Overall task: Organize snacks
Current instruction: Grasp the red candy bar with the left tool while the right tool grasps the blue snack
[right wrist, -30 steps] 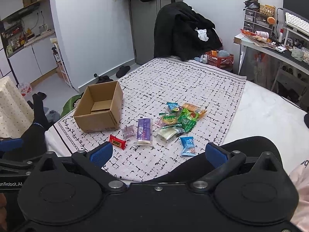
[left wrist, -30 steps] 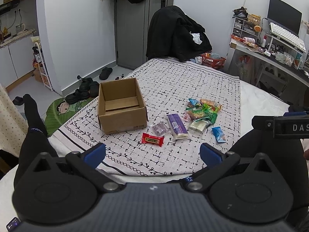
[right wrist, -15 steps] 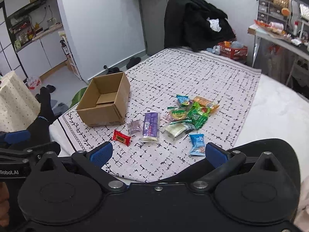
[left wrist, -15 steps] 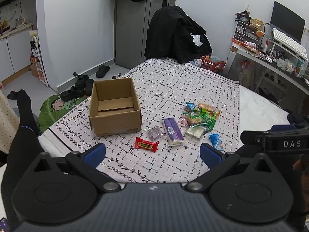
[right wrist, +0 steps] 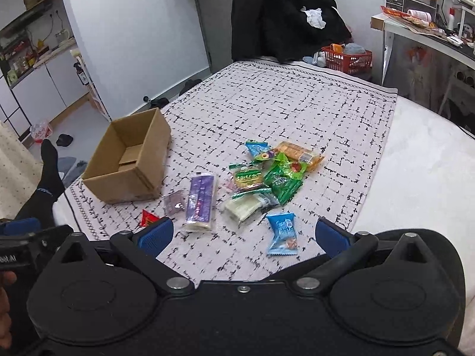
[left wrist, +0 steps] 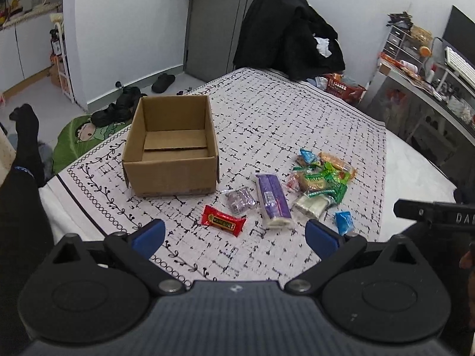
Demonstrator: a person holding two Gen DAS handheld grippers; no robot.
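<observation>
An open, empty cardboard box [left wrist: 170, 148] [right wrist: 130, 160] stands on the patterned cloth. Right of it lie several snack packets: a red bar [left wrist: 223, 220], a small clear purple pack [left wrist: 240, 200], a long purple pack [left wrist: 272, 200] [right wrist: 200, 200], a white pack [left wrist: 310, 206], green packs [left wrist: 323, 179] [right wrist: 282, 181], an orange pack [right wrist: 299, 154] and a blue candy [left wrist: 344, 222] [right wrist: 282, 233]. My left gripper [left wrist: 234, 238] is open and empty, just short of the red bar. My right gripper [right wrist: 242, 237] is open and empty, near the blue candy.
The cloth covers a bed [right wrist: 430, 160] with white bedding at the right. A chair draped in black clothes [left wrist: 291, 32] stands at the far end. A red basket [right wrist: 347, 59] and a desk [right wrist: 427, 38] are at the right. Shoes and a green mat [left wrist: 86, 130] lie on the floor at the left.
Both grippers have moved forward and down towards the snacks; the box and packets look larger and closer. Both stay open and empty. Nothing on the cloth has moved.
</observation>
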